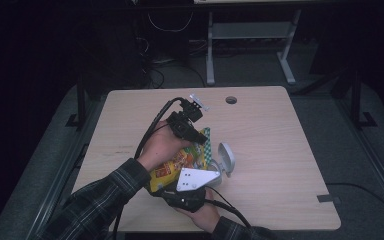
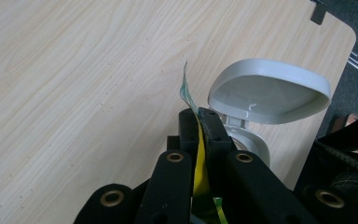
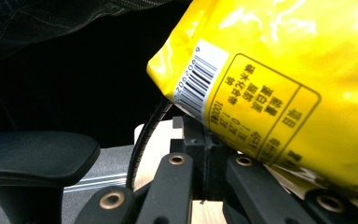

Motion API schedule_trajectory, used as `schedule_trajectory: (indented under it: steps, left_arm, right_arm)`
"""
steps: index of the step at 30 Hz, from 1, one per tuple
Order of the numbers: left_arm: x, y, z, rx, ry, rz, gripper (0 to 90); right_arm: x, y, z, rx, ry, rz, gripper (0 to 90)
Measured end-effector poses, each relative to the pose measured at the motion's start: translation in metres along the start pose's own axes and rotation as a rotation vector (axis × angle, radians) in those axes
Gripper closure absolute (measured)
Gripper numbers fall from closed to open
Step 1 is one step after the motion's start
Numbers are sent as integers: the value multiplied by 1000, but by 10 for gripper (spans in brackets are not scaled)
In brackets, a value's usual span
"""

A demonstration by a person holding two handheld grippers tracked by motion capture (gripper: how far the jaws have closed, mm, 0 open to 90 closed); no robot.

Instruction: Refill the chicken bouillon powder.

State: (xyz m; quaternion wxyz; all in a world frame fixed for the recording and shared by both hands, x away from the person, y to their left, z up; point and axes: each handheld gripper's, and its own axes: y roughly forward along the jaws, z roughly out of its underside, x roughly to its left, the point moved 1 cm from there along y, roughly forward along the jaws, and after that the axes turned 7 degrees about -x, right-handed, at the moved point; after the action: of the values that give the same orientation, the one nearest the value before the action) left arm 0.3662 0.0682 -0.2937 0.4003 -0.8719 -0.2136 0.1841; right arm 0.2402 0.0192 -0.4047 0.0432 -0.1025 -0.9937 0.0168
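A yellow snack bag (image 1: 184,163) with a green checked top is held up over the table between both grippers. My left gripper (image 1: 199,136) is shut on the bag's thin top edge (image 2: 198,140), which stands on end between the jaws. The right gripper (image 1: 180,188), with its grey plate on top, is shut on the bag's lower seam below the barcode (image 3: 200,84). A small white container (image 1: 224,161) with its hinged lid (image 2: 270,91) flipped open sits on the table just right of the bag.
The light wooden table (image 1: 280,130) has a round cable hole (image 1: 231,100) near its far edge and a grey tab (image 1: 328,198) at the front right. A black chair armrest (image 3: 32,156) is beside the table. A white frame (image 1: 250,35) stands on the floor behind.
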Motion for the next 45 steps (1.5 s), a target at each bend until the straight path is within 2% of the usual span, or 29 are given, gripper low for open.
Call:
schedule_trajectory:
  steps: [21,27,45]
  left_arm:
    - [1,1,2,3,-12,-3,900]
    - [-3,0,-1,9,-4,-16,900]
    - [-4,3,-4,19,-1,-16,900]
  right_arm:
    - [2,0,0,-2,3,4,900]
    - [2,-1,-1,-15,8,4,900]
    - [1,-2,-1,-23,19,4,900]
